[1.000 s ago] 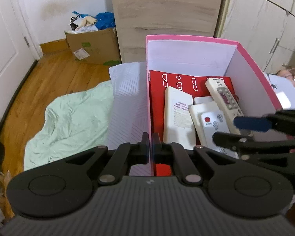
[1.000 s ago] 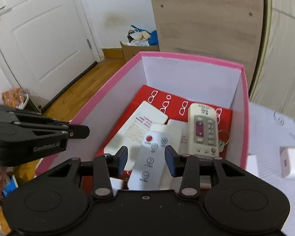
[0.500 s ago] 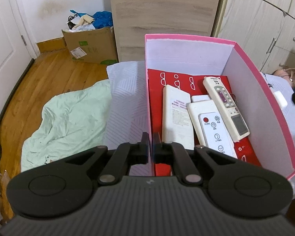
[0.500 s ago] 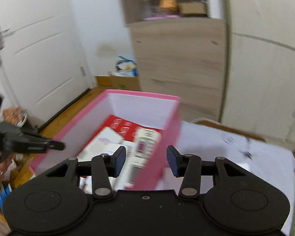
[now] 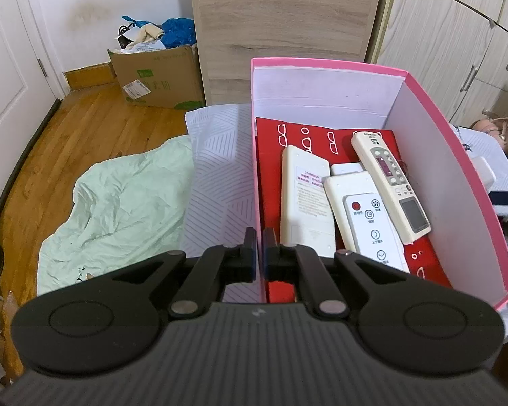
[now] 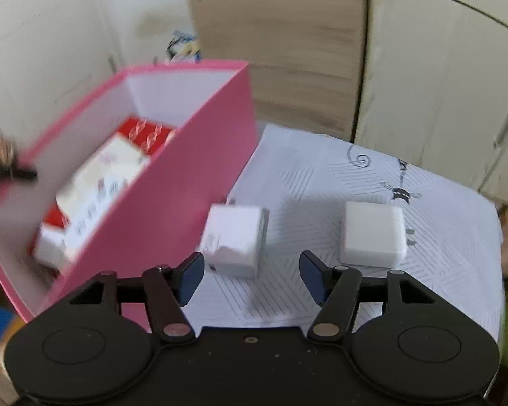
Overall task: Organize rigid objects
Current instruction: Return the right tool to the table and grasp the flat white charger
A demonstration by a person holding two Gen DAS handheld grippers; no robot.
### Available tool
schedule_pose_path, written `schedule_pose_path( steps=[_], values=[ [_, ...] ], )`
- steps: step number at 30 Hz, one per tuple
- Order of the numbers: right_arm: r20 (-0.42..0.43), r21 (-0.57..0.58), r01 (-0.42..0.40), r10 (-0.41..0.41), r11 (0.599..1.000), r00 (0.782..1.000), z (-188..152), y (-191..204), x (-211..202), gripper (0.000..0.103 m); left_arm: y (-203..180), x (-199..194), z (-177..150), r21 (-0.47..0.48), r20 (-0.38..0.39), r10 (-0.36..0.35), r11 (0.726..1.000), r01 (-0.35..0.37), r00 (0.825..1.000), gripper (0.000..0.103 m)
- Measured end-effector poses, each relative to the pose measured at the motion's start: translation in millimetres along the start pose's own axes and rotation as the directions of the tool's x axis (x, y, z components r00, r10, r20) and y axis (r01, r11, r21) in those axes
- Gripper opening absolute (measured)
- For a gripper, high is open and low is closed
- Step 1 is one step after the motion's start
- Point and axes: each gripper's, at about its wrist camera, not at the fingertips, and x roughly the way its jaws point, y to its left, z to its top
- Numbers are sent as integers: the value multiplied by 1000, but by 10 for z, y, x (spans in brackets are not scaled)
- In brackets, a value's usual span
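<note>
A pink box with white inner walls stands on a white patterned cloth. Inside lie several white remote controls on a red card. My left gripper is shut on the box's left wall. In the right wrist view the pink box is at the left. Two white charger blocks lie on the cloth beside it, one by the box and one farther right. My right gripper is open and empty, just short of the near block.
A pale green sheet lies to the left on the wooden floor. A cardboard box of clutter stands by the wall. A wooden cabinet and cream wardrobe doors rise behind. The cloth's right edge is near.
My right gripper has left the inside of the box, swung right over its wall and opened wider above the cloth by the chargers. The left gripper has kept its hold.
</note>
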Motion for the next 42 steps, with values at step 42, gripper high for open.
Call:
schedule_pose_path(
  steps=[42],
  values=[
    [-112,39,38,-34,998,993,-118,-45,283,70,1,6,2,-17,-7,9,1000,-9,1000,3]
  ],
)
